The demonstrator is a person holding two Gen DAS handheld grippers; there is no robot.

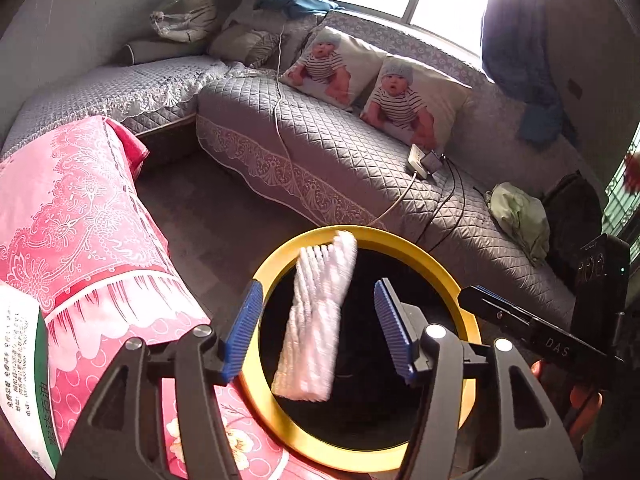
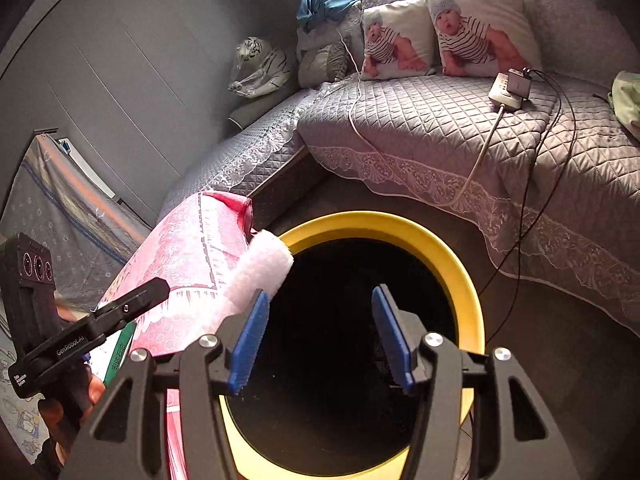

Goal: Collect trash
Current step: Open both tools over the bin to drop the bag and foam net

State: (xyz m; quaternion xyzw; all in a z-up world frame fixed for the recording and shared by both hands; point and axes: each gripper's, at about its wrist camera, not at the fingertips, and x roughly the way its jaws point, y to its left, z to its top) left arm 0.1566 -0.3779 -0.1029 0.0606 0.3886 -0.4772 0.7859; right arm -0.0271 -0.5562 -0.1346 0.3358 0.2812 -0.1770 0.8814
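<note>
A white wad of folded tissue (image 1: 316,320), blurred, hangs between the blue pads of my left gripper (image 1: 318,285), with a gap on each side, so the jaws stand open. It is over the black mouth of a yellow-rimmed bin (image 1: 276,264). In the right wrist view the same tissue (image 2: 262,266) shows over the left rim of the bin (image 2: 400,226). My right gripper (image 2: 319,292) stands open above the bin's dark inside with nothing between its pads. One of its fingers (image 1: 496,312) reaches in from the right in the left wrist view.
A pink patterned cloth (image 1: 80,216) covers something right beside the bin on the left. A grey quilted sofa (image 1: 320,136) stands behind, with two picture pillows (image 1: 404,100), a power strip (image 1: 418,158) trailing cables toward the bin, and a green bag (image 1: 520,216).
</note>
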